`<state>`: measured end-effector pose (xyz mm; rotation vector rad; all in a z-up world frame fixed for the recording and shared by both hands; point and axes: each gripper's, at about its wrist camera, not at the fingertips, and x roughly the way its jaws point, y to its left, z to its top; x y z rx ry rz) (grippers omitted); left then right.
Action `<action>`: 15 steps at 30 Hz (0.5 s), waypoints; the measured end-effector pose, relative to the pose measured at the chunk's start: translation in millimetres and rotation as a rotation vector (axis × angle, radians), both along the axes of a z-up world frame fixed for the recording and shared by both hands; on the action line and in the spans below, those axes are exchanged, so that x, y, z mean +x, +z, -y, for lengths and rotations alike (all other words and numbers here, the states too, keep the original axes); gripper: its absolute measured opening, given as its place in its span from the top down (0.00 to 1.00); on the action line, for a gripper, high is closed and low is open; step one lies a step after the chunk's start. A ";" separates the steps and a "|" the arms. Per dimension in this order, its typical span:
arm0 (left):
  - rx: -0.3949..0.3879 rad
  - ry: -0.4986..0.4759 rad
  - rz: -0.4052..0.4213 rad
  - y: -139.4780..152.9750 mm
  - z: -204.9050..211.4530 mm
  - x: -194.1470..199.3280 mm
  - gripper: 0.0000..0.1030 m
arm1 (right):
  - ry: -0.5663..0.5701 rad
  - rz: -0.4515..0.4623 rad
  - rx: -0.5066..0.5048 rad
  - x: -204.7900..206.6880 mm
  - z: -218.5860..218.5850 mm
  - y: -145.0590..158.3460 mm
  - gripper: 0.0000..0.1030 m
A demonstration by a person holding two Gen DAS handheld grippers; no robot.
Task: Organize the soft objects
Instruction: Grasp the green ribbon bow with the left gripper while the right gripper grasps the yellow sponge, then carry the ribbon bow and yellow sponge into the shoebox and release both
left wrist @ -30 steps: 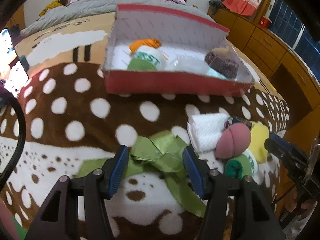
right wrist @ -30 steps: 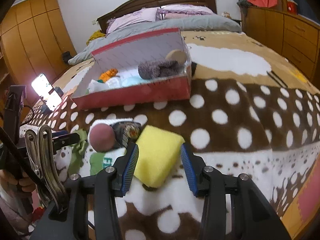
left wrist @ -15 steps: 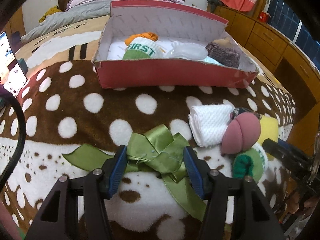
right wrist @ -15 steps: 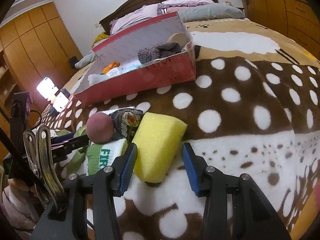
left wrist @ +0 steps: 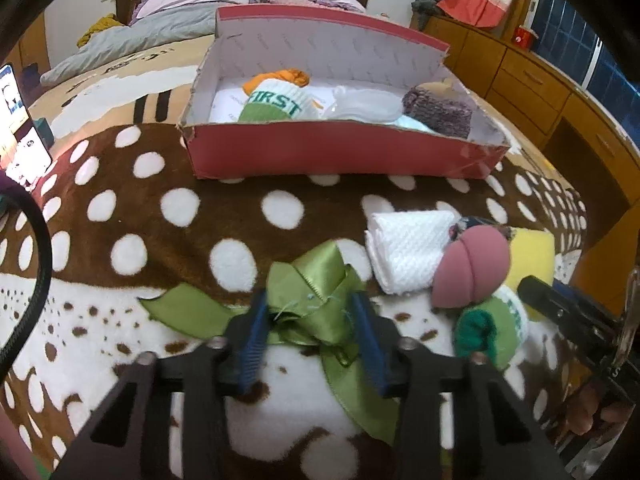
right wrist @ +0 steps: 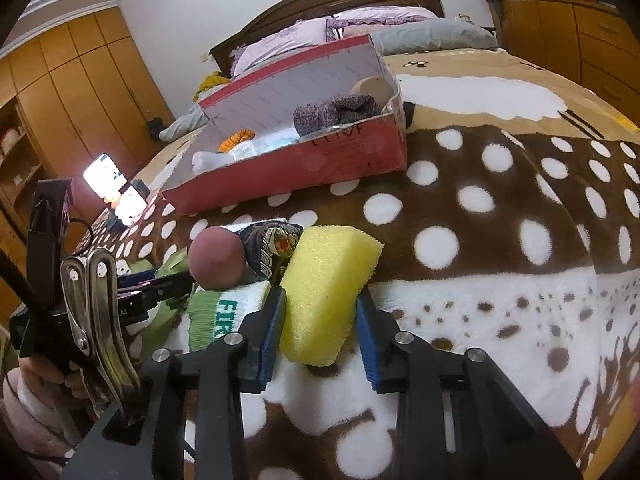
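A: Your left tool (left wrist: pixel 308 312) has its blue pads on either side of the green satin ribbon bow (left wrist: pixel 316 304), and the jaws are closing; the bow bunches up between them on the brown, white-spotted fleece blanket (left wrist: pixel 160 216).

B: And my right one?

A: Your right tool (right wrist: pixel 320 320) is closing too, with the yellow foam sponge block (right wrist: pixel 326 280) between its pads, the left pad touching its side.

B: What lies close by?

A: Just beside the sponge sit a pink foam ball (right wrist: pixel 216 258), a green-and-white rolled sock (right wrist: pixel 224 312) and a folded white cloth (left wrist: pixel 408 248). The red cardboard box (left wrist: pixel 336 152), farther up the bed, holds more soft things.
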<state>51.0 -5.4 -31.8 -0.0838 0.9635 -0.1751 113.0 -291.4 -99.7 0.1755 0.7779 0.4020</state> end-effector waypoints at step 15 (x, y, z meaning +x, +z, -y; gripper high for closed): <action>-0.089 -0.013 0.036 24.3 -7.3 -11.2 0.83 | -0.014 0.112 -0.065 -17.9 -1.5 27.6 0.68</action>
